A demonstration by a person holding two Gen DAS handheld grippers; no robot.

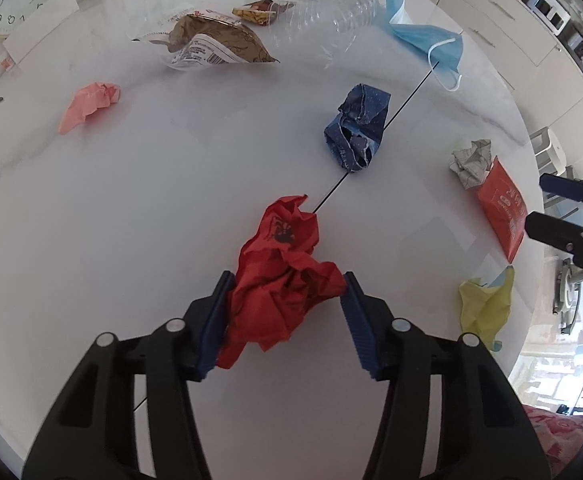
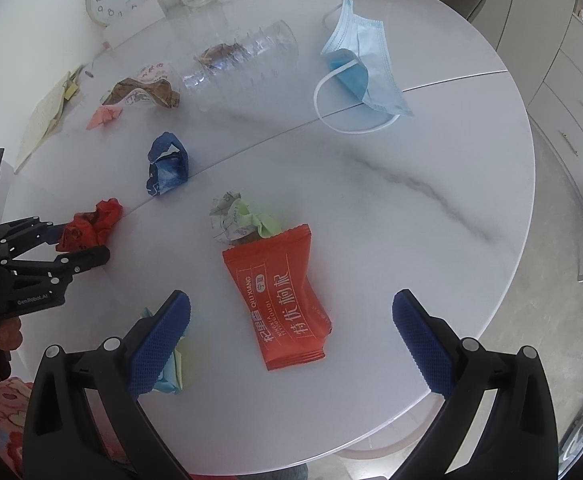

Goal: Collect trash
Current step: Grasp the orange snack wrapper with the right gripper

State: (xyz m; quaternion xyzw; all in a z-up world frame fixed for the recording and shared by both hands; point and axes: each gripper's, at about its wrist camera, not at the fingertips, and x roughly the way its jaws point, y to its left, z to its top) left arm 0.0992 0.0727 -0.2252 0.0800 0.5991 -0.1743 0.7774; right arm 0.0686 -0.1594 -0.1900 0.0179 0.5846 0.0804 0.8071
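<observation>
Left gripper [image 1: 287,312] brackets a crumpled red paper ball [image 1: 285,280] at 6 o'clock on the white table [image 1: 131,208]; its jaws touch both flanks, apparently pinching it. The ball looks light, soft and springy; grip across its bulk. Right gripper [image 2: 291,332], jaws wide and holding nothing, hovers over an orange snack packet [image 2: 283,300].

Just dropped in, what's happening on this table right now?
Someone is clearing litter off a round white marble table with two handheld grippers. The left gripper has its blue pads against both sides of a crumpled red paper ball, which looks gripped. The right gripper hangs wide open above a flat red snack packet, holding nothing. A crumpled blue wrapper, a light blue face mask and a clear plastic bottle lie uncollected.
</observation>
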